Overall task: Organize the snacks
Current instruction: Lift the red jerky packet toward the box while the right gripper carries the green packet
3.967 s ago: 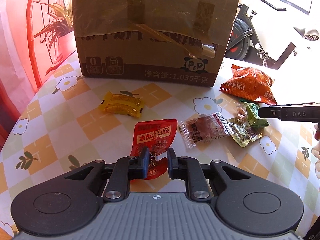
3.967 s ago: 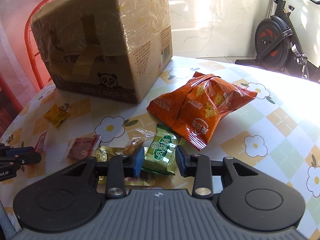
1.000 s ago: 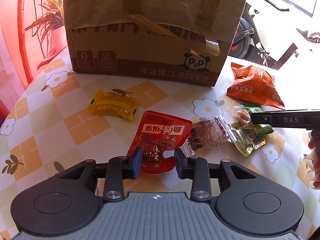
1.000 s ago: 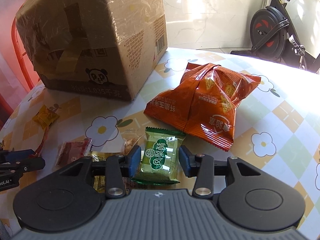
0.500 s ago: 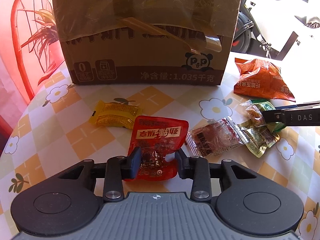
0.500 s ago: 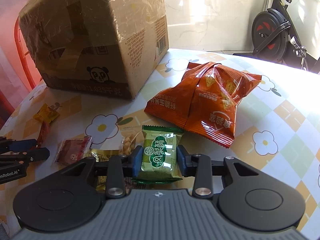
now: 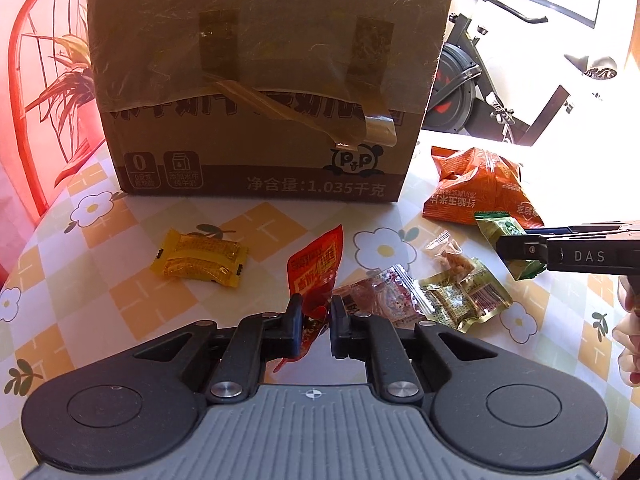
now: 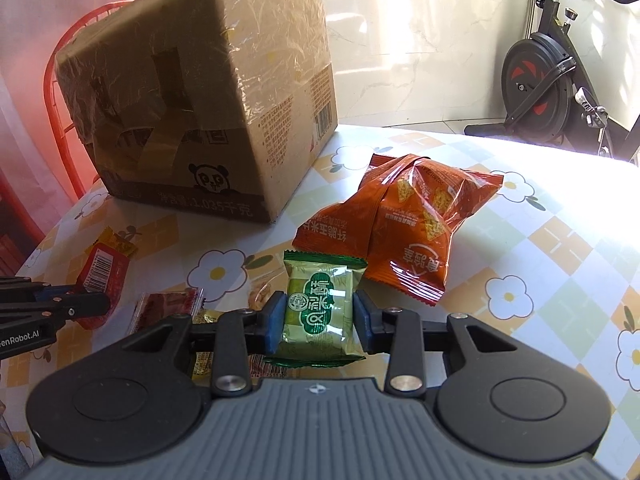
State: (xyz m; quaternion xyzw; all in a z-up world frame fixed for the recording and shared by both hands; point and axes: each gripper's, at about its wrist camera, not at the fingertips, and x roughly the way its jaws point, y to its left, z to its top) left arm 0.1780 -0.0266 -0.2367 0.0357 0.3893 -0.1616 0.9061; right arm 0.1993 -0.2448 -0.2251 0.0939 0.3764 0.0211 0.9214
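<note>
Left gripper (image 7: 313, 322) fingers just clamped on the red packet (image 7: 316, 270), crumpling it upright between them, lifted off the surface (image 7: 132, 308). Right gripper (image 8: 319, 322) fingers grasp the green pastry pack (image 8: 318, 304), also raised. Both picks look done; next is probably carrying them toward the cardboard box (image 7: 264, 80).

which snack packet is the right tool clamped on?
The green packet, pinched between the right tool pads. The red packet is in the left tool; the others lie on the table.
</note>
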